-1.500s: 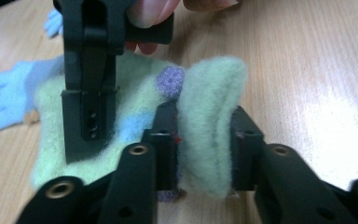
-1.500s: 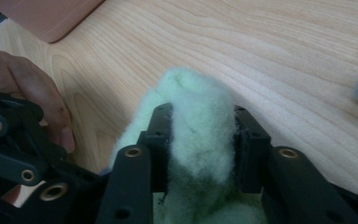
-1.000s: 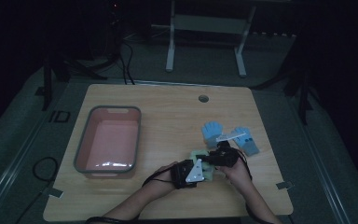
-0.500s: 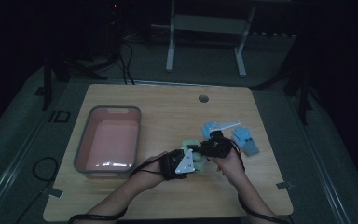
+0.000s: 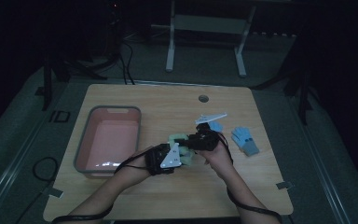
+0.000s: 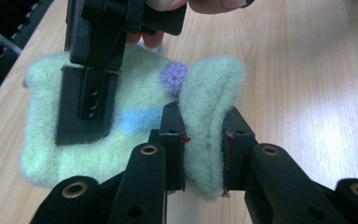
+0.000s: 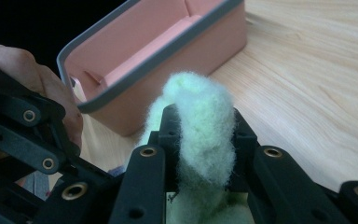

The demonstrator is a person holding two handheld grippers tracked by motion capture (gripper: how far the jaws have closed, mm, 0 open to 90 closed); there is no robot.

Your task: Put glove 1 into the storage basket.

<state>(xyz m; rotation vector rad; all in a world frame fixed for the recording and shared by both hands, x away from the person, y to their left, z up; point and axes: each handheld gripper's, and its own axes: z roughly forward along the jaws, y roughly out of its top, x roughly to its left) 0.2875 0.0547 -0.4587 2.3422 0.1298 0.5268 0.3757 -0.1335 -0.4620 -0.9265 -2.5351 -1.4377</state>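
Dim light lies over the wooden surface [image 5: 135, 98], where a pink bin [image 5: 108, 140] sits toward my left and a blue glove [image 5: 245, 141] lies off to my right, well apart from my work. Near the front middle, a fuzzy pale green glove [image 6: 135, 107] rests on the wood between my two hands. My left claw [image 6: 203, 144] is closed on a raised fold of the green glove, fabric bulging up between its pads. My right claw [image 7: 204, 135] is likewise pinched on another tuft of that glove, just beside the left one, with the pink bin close behind it.
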